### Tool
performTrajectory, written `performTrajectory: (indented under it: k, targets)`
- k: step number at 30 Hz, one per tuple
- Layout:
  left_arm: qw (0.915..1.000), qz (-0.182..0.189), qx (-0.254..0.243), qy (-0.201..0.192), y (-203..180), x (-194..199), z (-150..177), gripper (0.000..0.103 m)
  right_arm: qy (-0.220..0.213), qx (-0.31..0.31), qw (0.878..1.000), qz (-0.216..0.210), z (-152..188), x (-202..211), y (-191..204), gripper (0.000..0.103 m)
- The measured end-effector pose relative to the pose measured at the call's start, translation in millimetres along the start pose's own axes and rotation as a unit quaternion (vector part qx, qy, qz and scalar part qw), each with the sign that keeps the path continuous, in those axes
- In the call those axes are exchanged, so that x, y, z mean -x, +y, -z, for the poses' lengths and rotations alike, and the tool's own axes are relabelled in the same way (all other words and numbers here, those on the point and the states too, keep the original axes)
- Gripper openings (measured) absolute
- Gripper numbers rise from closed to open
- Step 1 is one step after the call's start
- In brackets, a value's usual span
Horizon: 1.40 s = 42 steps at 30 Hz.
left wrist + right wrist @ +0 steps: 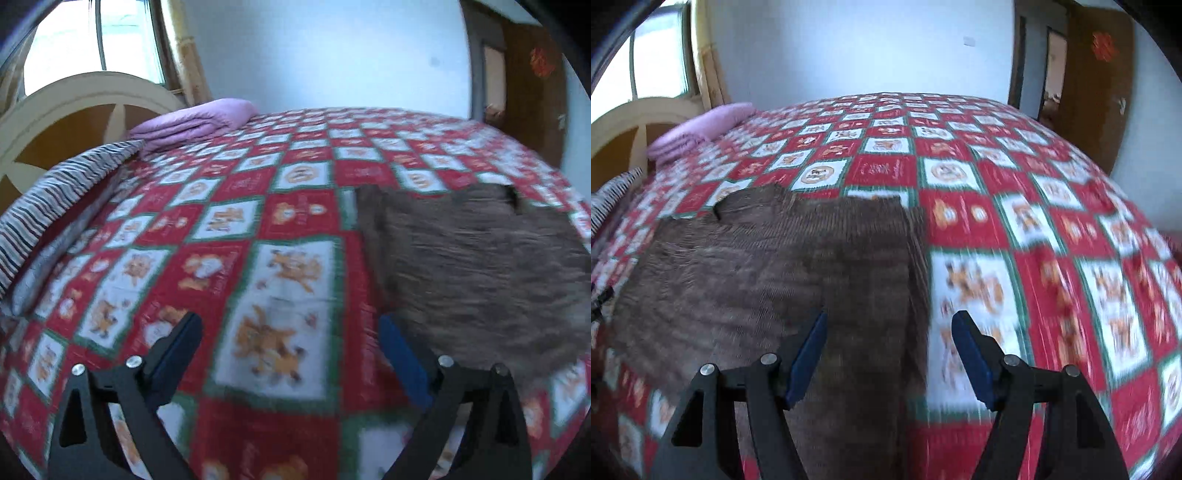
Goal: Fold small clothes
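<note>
Here, the brown knit garment [757,266] lies flat on the patterned bedspread [1034,221]; soft, limp, likely light, best pinched at an edge or corner; left gripper [291,343] and right gripper [890,350] both gape empty.

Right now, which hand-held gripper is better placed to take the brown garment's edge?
Right hand-held gripper: open, it straddles the brown garment edge. The left hand-held gripper is over the bedspread.
</note>
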State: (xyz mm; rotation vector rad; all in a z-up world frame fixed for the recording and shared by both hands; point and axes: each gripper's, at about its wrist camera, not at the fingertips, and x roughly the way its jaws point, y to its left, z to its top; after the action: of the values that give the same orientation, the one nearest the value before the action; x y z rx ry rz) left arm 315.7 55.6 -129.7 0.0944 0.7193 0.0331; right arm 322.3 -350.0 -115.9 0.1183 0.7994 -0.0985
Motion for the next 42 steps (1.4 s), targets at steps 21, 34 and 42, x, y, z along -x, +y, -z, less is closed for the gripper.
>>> performTrajectory:
  k: [21, 34, 42]
  targets:
    - [0.9909, 0.097, -0.049, 0.080, -48.6, -11.4, 25.6, 0.041, 0.033, -0.020, 0.997, -0.062, 52.9, 4.3, 2.4, 0.009]
    - [0.9928, 0.095, -0.041, 0.061, -44.6, -2.4, 33.1, 0.041, -0.018, -0.056, 0.996, -0.074, 13.6, 16.0, -15.0, 0.044]
    - [0.9978, 0.065, 0.006, 0.011, -20.7, 12.0, 2.0, 0.070, -0.019, -0.043, 0.998, -0.051, -30.3, -16.6, 10.9, 0.044]
